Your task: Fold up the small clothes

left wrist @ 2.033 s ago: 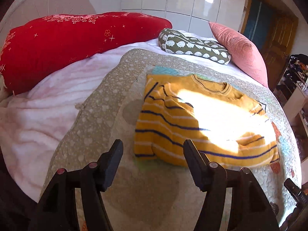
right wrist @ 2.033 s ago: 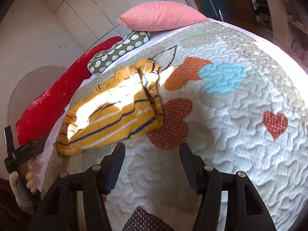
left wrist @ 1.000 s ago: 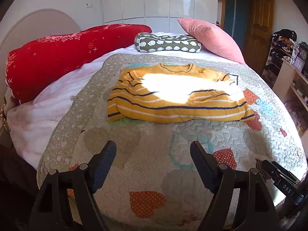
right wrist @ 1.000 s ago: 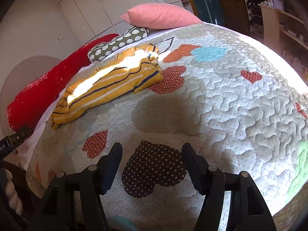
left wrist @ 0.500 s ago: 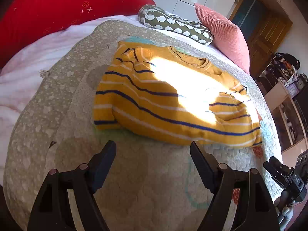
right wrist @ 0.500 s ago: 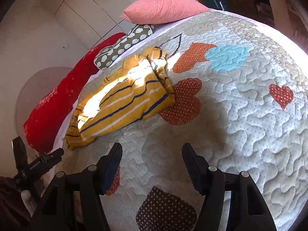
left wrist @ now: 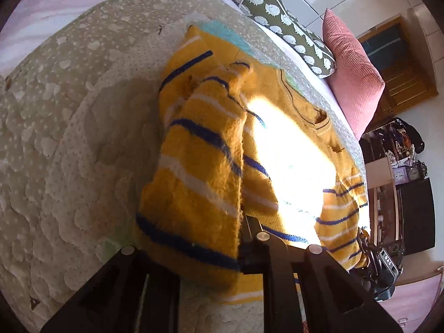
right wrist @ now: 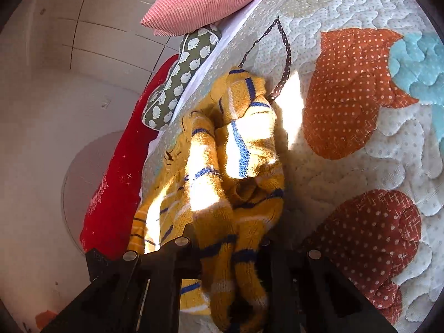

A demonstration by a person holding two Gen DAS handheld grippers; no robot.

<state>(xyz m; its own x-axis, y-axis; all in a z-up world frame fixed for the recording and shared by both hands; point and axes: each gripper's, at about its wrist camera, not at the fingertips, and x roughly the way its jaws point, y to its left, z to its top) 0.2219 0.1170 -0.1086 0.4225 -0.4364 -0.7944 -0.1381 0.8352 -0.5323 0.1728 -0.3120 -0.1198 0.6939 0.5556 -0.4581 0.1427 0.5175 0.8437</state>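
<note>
Yellow knitted sweater with blue and white stripes [left wrist: 199, 166] lies on quilted bed cover [left wrist: 69, 138]. Left tongs [left wrist: 194, 252], right tongs [right wrist: 230, 249] each clamp hem corner. Step: lengthwise fold. Next: carry hem toward collar, evenly.

Sweater [left wrist: 199, 172] folds bury the fingertips of both the left gripper [left wrist: 194, 252] and right gripper [right wrist: 230, 238]. Beyond the sweater, sun glare whitens its chest.

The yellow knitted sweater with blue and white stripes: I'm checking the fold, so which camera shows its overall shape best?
The left wrist view: the yellow knitted sweater with blue and white stripes shows neckline, body and both sleeve sides on the quilt. The right wrist view shows only a bunched edge between the fingers.
</note>
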